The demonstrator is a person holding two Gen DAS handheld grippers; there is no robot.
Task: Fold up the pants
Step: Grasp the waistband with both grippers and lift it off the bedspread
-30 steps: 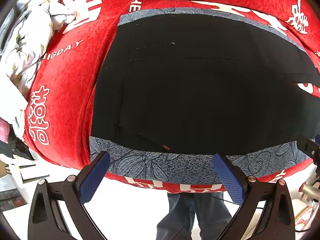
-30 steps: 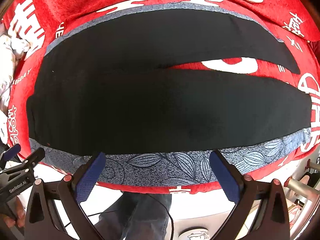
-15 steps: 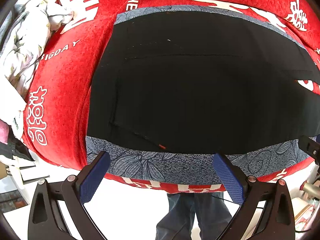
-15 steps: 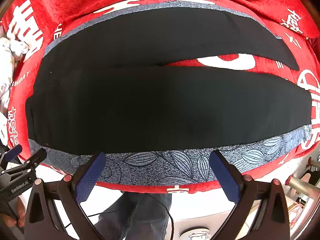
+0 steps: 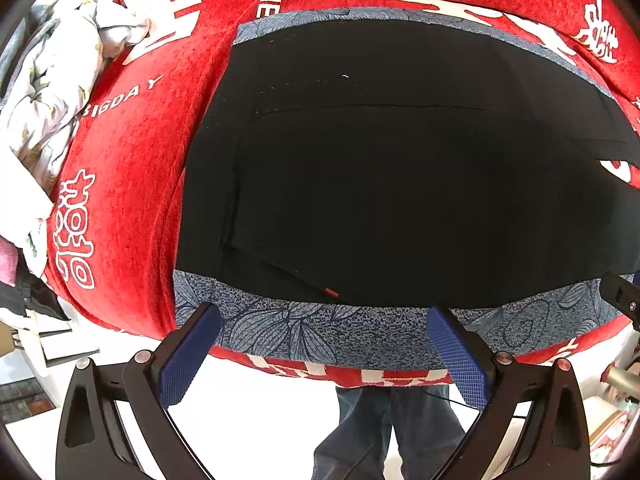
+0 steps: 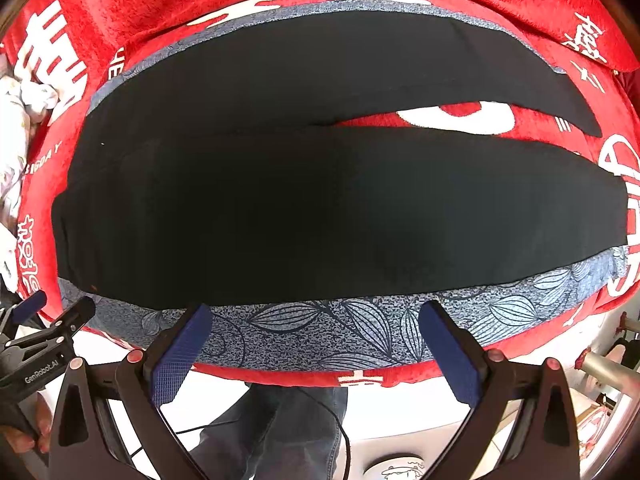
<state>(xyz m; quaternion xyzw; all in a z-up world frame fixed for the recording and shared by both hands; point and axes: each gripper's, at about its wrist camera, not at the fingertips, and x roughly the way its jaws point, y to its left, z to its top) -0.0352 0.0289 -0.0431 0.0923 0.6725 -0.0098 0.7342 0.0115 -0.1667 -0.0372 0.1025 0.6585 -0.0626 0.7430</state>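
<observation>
- Currently the left gripper sits at 6 o'clock in the left wrist view, jaws spread wide, nothing between the blue pads.
- Same for the right gripper: 6 o'clock in the right wrist view, jaws wide apart, holding nothing.
- Both hang just off the near edge of the table; pad tips overlap the grey leaf-print cloth in view, contact cannot be told.
- Below the grippers: person's legs in blue jeans, white floor.
- Right wrist view, 8 o'clock: the left gripper's black body with "GenRobot.AI" lettering, a hand under it.
- Left wrist view, 3 o'clock: a black part of the other gripper at the frame edge.
- Grey leaf-print cloth lies under the pants, a strip of it showing along the near edge and a thin one at the far edge.
- Black pants lie flat, spread out on that cloth, centre of both views.
- Waist end toward 9 o'clock in the right wrist view; legs run toward 3 o'clock.
- Legs are split: near leg straight, far leg angled off toward 2 o'clock, red showing in the gap.
- Left wrist view shows the waist part close: pocket seams, a small red tag near the lower edge.
- Red blanket with white characters covers the table beneath everything.
- Crumpled white floral fabric at 10 o'clock, far left.
</observation>
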